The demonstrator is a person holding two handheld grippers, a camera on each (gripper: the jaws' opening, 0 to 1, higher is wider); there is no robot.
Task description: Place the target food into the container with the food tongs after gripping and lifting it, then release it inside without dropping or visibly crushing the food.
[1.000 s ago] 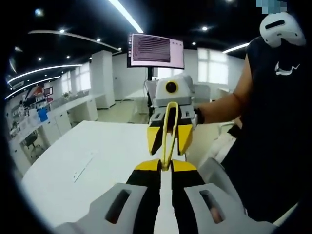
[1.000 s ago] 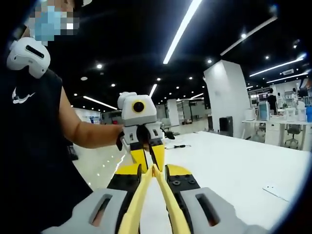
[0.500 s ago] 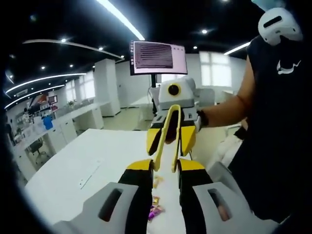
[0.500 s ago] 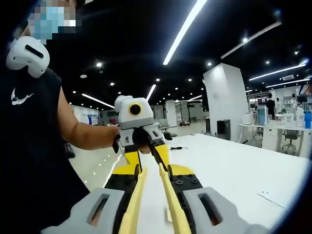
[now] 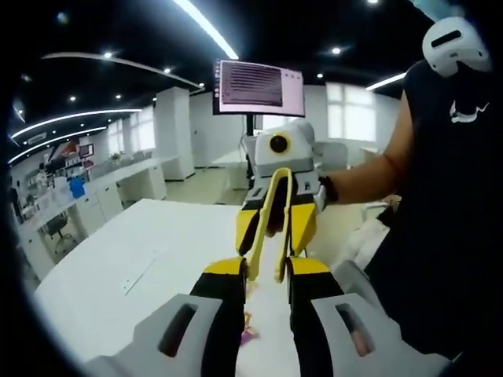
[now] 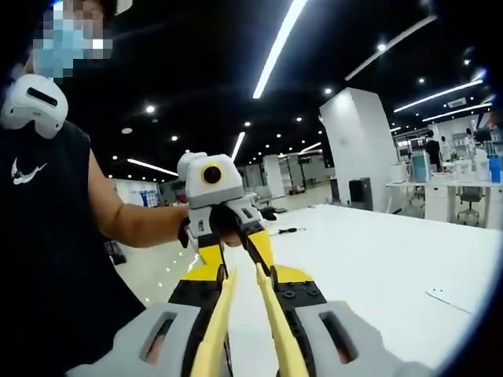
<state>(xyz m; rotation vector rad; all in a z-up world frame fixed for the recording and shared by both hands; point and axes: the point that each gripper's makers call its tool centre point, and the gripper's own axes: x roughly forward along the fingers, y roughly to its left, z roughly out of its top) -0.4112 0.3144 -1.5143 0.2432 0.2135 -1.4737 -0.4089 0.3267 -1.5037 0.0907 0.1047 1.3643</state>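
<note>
- The two tools are facing each other above the surface (image 5: 118, 290), with the tongs (image 5: 271, 212) running between them.
- A small wrapped item (image 5: 247, 336) is lying on the surface below the left tool (image 5: 263, 271).
- A monitor (image 5: 259, 86) is standing behind the right tool (image 5: 277, 196).
- A person (image 6: 55, 236) is standing beside the surface.
</note>
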